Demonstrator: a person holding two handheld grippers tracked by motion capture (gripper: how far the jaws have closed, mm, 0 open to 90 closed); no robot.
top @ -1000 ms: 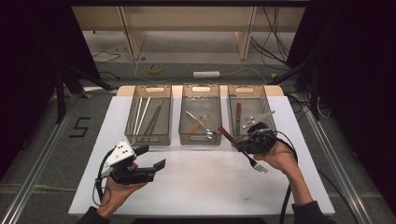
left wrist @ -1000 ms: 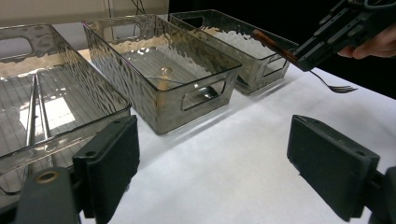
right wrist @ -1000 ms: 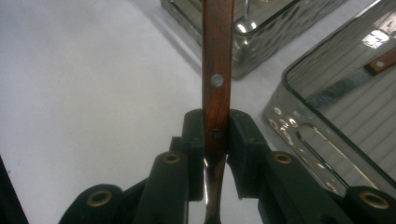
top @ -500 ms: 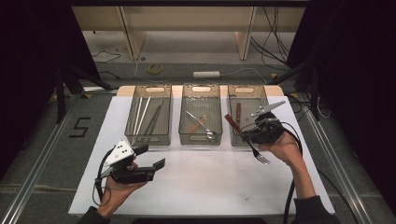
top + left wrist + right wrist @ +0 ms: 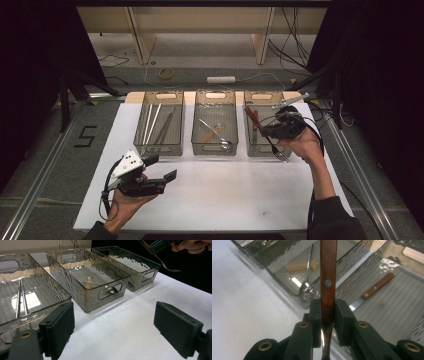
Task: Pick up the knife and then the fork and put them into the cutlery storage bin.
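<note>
— Holding the fork (image 5: 278, 148) by its wooden handle, I have it up over the right-hand bin (image 5: 260, 150), prongs hanging down past the near wall. What would you watch for?

— Which bin is it meant for?

— My guess is the right one; a knife (image 5: 372, 290) with the same kind of wooden handle lies in it. The middle bin (image 5: 214, 148) has a spoon (image 5: 306, 277) and a pale wooden piece, and the left bin (image 5: 159, 146) holds long thin metal sticks.

— Then bring the fork level before you let go. Held steep like that, the prongs may catch the rim or the handle may tip out over the wall.

— Agreed. I'd carry it a little farther from me, so the whole length sits above the bin floor, lower it beside the knife, and only then loosen the grip.

— How firm is the hold?

— The right gripper (image 5: 327, 312) is squeezed nearly closed, both pads pressing the handle just by its lower rivet, with the metal neck running down between the jaws towards me. It looks secure, no slant in the pads.

— And your other hand?

— The left gripper (image 5: 161, 167) hovers over the white sheet (image 5: 225, 200), near me and to the left, jaws spread wide with nothing between them. From its own view I see the fork's prongs (image 5: 172, 269) hanging off to the far right, well apart from it.
</note>
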